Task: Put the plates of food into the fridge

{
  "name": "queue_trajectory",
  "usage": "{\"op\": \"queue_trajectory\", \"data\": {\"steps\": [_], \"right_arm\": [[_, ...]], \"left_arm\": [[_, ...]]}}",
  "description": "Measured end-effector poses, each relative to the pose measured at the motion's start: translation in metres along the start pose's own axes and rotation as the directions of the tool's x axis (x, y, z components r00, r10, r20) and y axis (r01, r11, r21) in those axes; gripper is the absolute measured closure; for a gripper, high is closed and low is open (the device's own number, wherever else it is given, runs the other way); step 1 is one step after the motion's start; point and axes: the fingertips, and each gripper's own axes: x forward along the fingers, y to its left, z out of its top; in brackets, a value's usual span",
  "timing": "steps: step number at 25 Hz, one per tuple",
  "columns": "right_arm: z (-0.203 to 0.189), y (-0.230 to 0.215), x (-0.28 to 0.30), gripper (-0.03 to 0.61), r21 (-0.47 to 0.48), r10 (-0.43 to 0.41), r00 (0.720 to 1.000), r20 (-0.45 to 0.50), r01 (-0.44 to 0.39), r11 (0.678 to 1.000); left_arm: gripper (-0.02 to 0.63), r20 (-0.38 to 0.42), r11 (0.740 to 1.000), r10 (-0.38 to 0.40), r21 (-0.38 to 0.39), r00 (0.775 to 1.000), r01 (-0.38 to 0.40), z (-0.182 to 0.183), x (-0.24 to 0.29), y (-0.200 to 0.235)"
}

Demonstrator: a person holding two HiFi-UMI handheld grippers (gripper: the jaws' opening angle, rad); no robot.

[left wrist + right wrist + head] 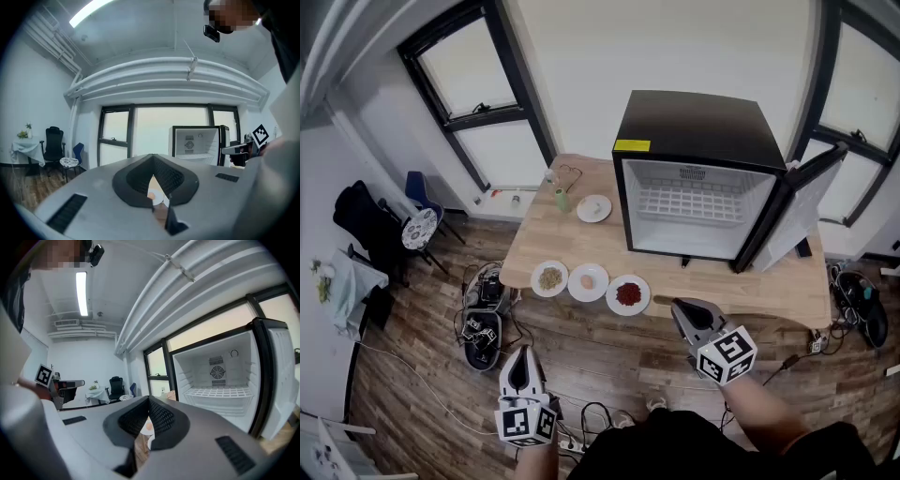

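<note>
Plates of food [588,282], 3 in a row, sat on the surface [769,291] before the open fridge [703,178]. The left gripper [521,356] and right gripper [682,309] pointed roughly level toward them, jaws closed and empty.

hidden: near plates [148,426], only slivers in both gripper views | too small: what lies on far plate [593,208] | cut off: person [703,450], bottom edge

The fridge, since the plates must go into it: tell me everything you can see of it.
The fridge is a small black box with a white inside, standing upright on the wooden table. Its door is swung open to the right. A white wire shelf crosses the empty inside; a yellow label marks its top edge.
</note>
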Motion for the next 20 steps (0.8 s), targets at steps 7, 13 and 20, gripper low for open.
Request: {"op": "queue_trajectory", "data": {"steps": [7, 13, 20], "right_arm": [[-0.01, -0.026, 0.015, 0.557, -0.014, -0.076, 0.995, -0.061, 0.076, 0.997], [-0.013, -0.039, 0.027, 0.557, 0.012, -0.068, 0.996, -0.058, 0.068, 0.998], [-0.011, -0.043, 0.034, 0.557, -0.08, -0.072, 0.997, -0.034, 0.069, 0.994]], "left_arm": [[0.611, 0.038, 0.999, -0.013, 0.045, 0.999, 0.011, 0.017, 0.016, -0.013], [0.611, 0.057, 0.997, 0.012, 0.071, 0.998, -0.016, 0.027, 0.03, -0.012], [0.611, 0.08, 0.994, 0.042, 0.098, 0.996, -0.05, 0.026, 0.034, -0.012]]}}
